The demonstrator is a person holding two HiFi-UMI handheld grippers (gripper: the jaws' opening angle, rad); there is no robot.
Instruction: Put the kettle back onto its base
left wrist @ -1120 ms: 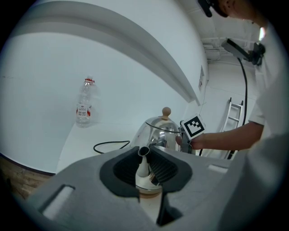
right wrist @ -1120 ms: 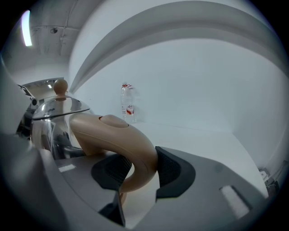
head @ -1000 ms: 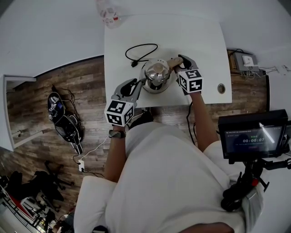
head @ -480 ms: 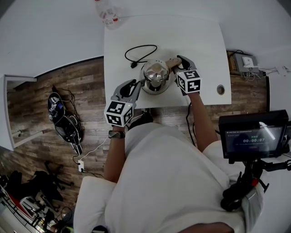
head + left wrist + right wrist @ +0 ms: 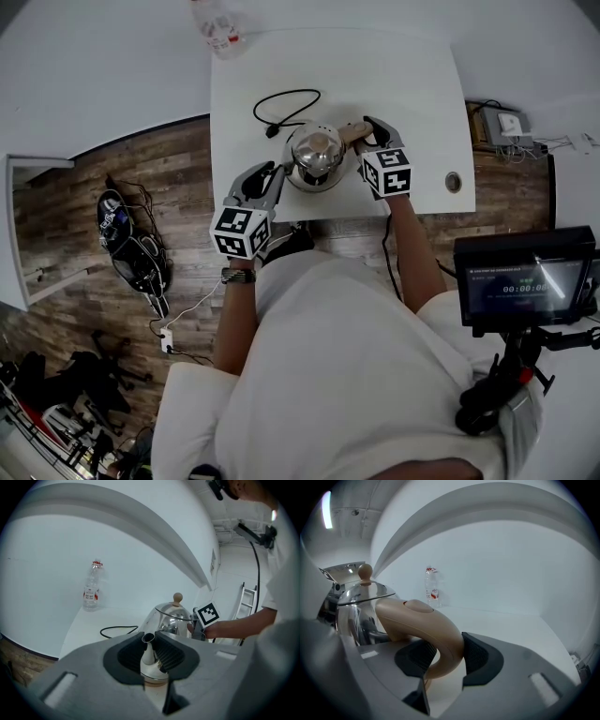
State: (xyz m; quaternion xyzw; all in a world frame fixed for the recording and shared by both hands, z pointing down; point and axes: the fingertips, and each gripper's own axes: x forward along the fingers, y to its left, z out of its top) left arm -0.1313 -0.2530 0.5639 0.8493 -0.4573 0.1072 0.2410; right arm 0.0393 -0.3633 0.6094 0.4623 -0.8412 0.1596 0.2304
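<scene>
Grey and black, the left gripper (image 5: 150, 641) has its two jaws closed on the thin spout (image 5: 148, 657) of the kettle (image 5: 171, 617). The spout stands up between the two black pads, and the pads press on it from both sides. The shiny silver kettle sits just past this gripper, with a small round wooden knob (image 5: 177, 597) on its lid.

The right gripper (image 5: 443, 649) is closed too. Its jaws grip the fat tan handle (image 5: 417, 620), which bends down between the pads. The kettle body is to the left of that gripper in the right gripper view, right beside it.

From the head view, the kettle is between the two grippers. The left gripper is at its near left side and the right gripper is at its right side. The kettle is over the near part of the white table (image 5: 412, 84), close to the person. I think there is a round edge under the kettle, but I cannot tell if that is its base, or if the kettle sits on it.

Farther off, a black cord (image 5: 281, 108) lies in a loop on the table, just behind the kettle. A clear bottle (image 5: 214, 26) stands at the far left edge of the table, well away from the kettle.
</scene>
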